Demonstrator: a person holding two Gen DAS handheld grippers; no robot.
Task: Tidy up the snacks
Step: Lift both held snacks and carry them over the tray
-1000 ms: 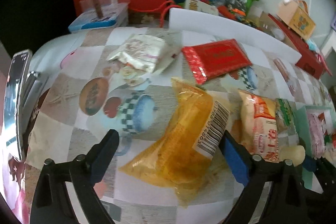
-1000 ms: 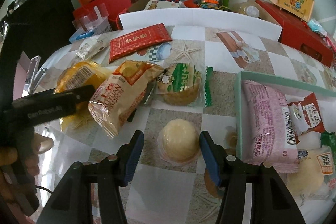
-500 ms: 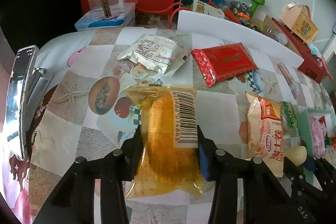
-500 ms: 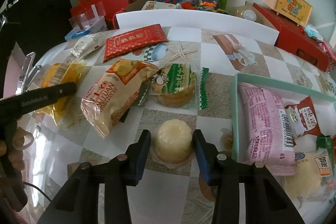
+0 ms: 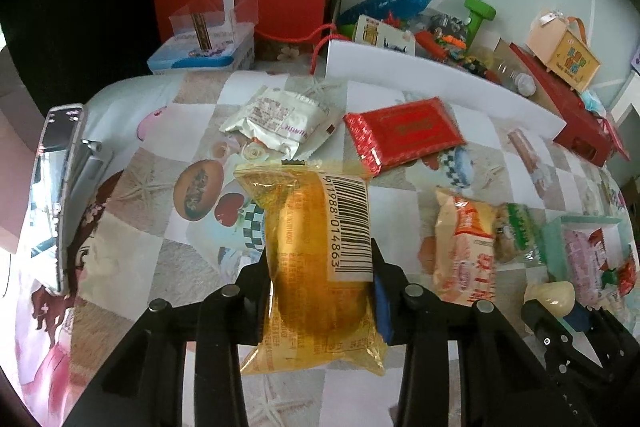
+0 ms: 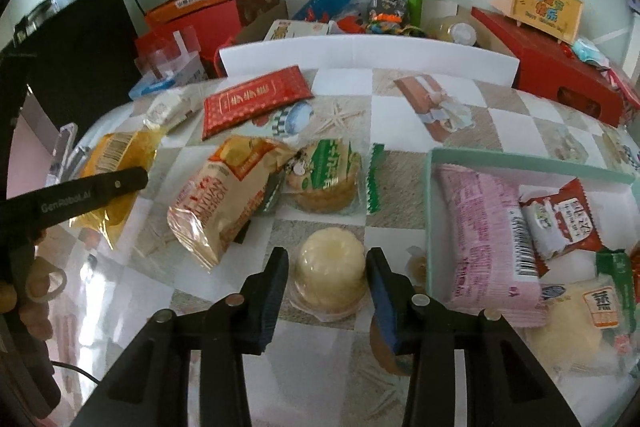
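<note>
Left wrist view. The left gripper has closed on a yellow snack bag, both pads pressed into its sides; the bag stands lengthwise between the fingers, barcode label facing up, its far end toward the middle of the table. The table wears a checked cloth printed with pictures. Beyond the bag lie a white packet and, to its right, a red packet, apart from each other. Further right lies an orange-and-cream bag with a green-wrapped cake touching its right side. At the far right is a pale green tray holding a pink packet. A phone stands on a holder at the table's left edge. Red boxes and clutter line the wall.

Right wrist view. The right gripper holds a round pale cake in clear wrap; its jaws have just been closing, and both pads now press on the cake's sides. The cake sits on the cloth just left of the tray, which holds the pink packet, a small red-and-white packet and a wrapped bun. Beyond the gripper lie the green-wrapped cake and the orange-and-cream bag, touching. At the left, the left gripper's finger crosses the yellow snack bag; a hand grips its handle.
</note>
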